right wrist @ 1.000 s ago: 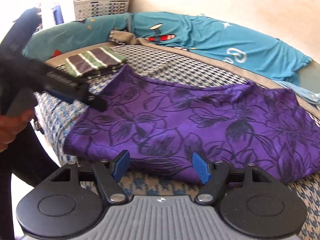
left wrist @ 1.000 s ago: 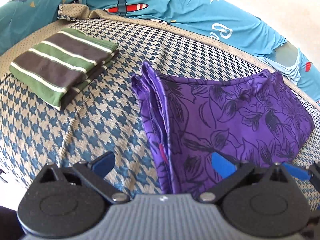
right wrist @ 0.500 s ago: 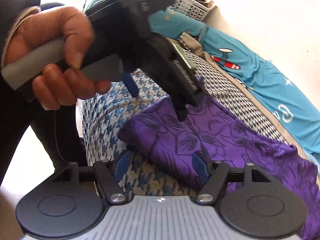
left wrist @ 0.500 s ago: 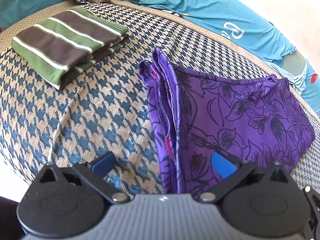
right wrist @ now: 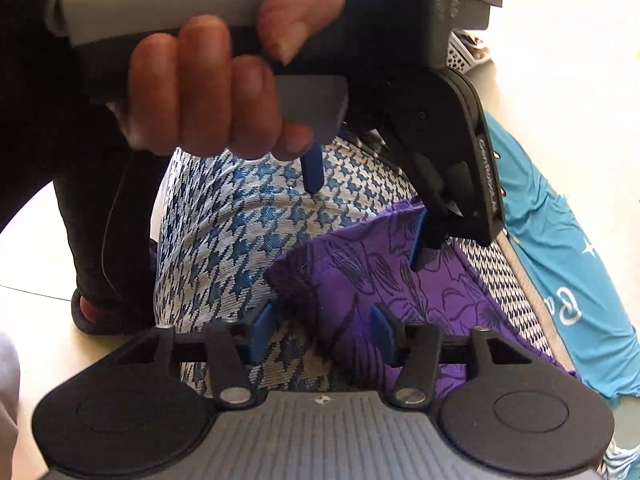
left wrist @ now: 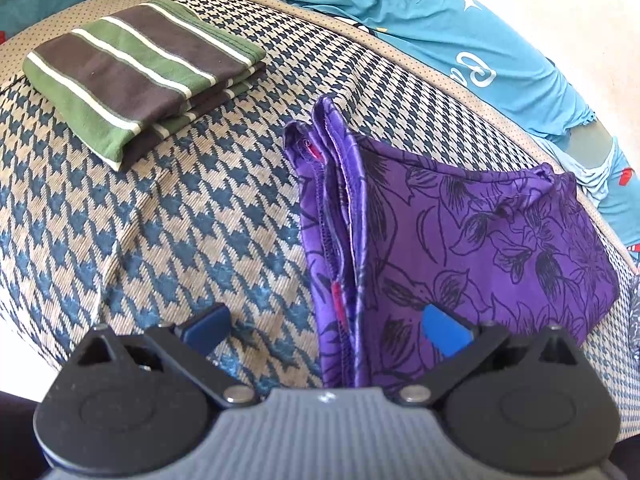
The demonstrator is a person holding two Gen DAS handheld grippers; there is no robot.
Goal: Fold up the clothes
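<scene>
Jaws of the left gripper (left wrist: 324, 322) stand apart while the right gripper's (right wrist: 320, 336) are closing around the purple garment's (right wrist: 360, 264) corner, judged light, limp, slippery and best pinched at stacked hems.

the purple garment (left wrist: 460, 240)'s near edge is hidden behind the left gripper (left wrist: 326, 322)'s body; the teal sheet (left wrist: 440, 32) beyond the tongs is cut off by the frame.

Your left gripper (left wrist: 326, 322) stands wide open at the frame's bottom. Your right gripper (right wrist: 320, 334) is closing, and your left hand (right wrist: 212, 80) fills its view's upper left.
</scene>
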